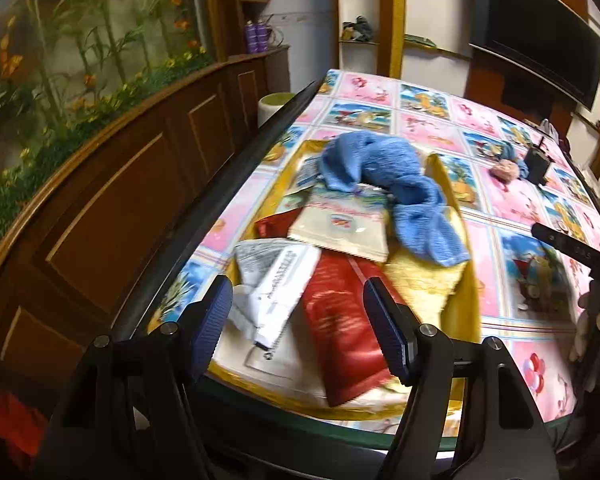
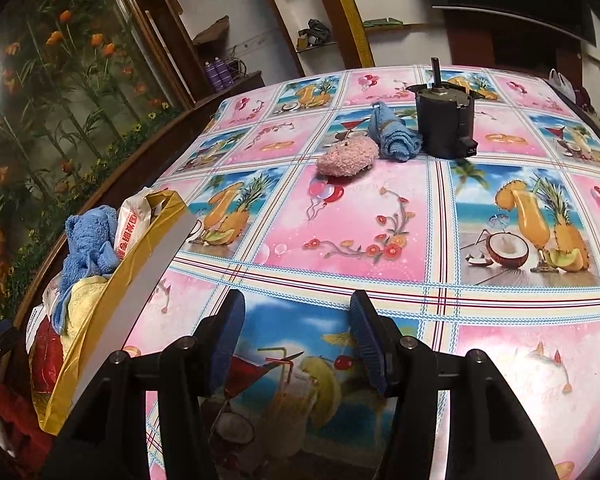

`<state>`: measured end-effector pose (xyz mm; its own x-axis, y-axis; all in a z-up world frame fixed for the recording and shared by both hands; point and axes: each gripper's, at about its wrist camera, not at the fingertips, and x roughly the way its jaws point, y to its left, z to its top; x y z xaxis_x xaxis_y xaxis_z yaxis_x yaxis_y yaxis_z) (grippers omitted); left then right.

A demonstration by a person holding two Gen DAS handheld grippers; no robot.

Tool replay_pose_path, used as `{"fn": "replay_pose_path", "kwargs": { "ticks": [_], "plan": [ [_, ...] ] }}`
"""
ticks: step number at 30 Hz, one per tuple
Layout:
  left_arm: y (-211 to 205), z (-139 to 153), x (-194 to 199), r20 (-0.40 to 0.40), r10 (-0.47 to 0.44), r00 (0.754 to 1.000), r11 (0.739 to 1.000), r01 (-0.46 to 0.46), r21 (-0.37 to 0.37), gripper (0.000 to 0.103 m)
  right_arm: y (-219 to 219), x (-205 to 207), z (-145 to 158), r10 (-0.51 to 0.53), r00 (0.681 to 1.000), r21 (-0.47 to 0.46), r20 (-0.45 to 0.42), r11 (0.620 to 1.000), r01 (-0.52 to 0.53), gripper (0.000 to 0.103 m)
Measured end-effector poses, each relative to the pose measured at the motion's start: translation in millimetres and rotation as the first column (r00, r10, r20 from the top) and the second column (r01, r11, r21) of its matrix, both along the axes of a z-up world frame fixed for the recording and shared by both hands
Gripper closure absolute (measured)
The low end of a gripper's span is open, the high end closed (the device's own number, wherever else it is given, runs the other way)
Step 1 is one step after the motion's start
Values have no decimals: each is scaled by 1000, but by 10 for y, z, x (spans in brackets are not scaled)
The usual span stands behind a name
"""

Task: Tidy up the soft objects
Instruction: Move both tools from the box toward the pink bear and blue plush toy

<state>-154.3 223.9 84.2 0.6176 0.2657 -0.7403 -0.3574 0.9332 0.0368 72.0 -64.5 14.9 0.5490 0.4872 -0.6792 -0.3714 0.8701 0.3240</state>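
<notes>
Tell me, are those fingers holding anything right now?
No. Both the left gripper and the right gripper are open, with nothing between their fingers.

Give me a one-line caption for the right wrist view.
Open right gripper hovers over the patterned tablecloth; pink fluffy item and blue cloth lie beyond, gold box at left.

left wrist: aimed down past its tongs, close over the gold box (image 1: 466,280) | right wrist: aimed down across the tablecloth (image 2: 380,200) | shared: box, pink plush (image 2: 346,159), tablecloth
</notes>
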Motion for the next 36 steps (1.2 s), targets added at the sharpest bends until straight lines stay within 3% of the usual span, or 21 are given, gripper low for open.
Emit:
{"fn": "replay_pose_path", "kwargs": {
  "ticks": [11, 16, 20, 29, 36],
  "plan": [
    [196, 58, -251, 4, 87, 996, 996, -87, 3, 34, -82, 42, -50, -29, 999, 28, -45, 999, 31, 48],
    [101, 180, -368, 18, 93, 995, 995, -94, 31, 34, -132, 34, -53, -53, 997, 36, -51, 998, 55, 48],
    [121, 310, -516, 49, 127, 991, 992, -128, 10, 34, -171, 15, -56, -59, 997, 43, -53, 997, 62, 48],
    [292, 418, -1091, 64, 335, 940, 942, -336, 1, 34, -253, 17, -68, -59, 996, 101, -68, 993, 65, 46],
    [248, 540, -1584, 92, 413, 906, 908, -418, 38, 34, -242, -2, -61, -52, 996, 97, -66, 994, 58, 44]
  ]
}}
